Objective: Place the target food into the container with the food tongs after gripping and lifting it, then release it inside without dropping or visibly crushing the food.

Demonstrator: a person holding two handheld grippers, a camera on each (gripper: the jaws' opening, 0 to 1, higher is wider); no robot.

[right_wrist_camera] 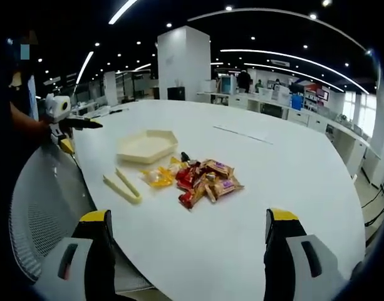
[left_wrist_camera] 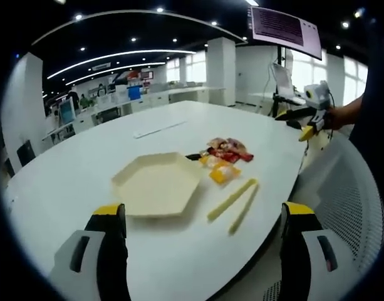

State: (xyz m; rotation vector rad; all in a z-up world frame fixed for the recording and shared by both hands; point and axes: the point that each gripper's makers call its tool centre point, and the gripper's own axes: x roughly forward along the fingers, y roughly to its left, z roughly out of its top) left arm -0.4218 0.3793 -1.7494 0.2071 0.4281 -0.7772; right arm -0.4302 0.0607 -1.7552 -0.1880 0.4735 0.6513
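Note:
A cream hexagonal container (left_wrist_camera: 157, 183) (right_wrist_camera: 146, 146) lies on the white table (left_wrist_camera: 116, 150) (right_wrist_camera: 292, 182). Beside it sits a pile of wrapped snacks (left_wrist_camera: 224, 157) (right_wrist_camera: 201, 179), red, brown and yellow. Pale yellow food tongs (left_wrist_camera: 234, 202) (right_wrist_camera: 121, 187) lie flat on the table near the edge, apart from the snacks. My left gripper (left_wrist_camera: 201, 251) hovers open at the table's near edge, short of the container. My right gripper (right_wrist_camera: 186, 254) is open too, nothing between its jaws, short of the snacks. The right gripper (left_wrist_camera: 314, 116) shows at the far right, the left gripper (right_wrist_camera: 66, 128) at the far left.
A grey mesh chair (left_wrist_camera: 348, 207) (right_wrist_camera: 44, 207) stands at the table's edge beside the tongs. A long white strip (left_wrist_camera: 157, 130) (right_wrist_camera: 245, 133) lies farther out on the table. Desks, monitors and pillars stand behind.

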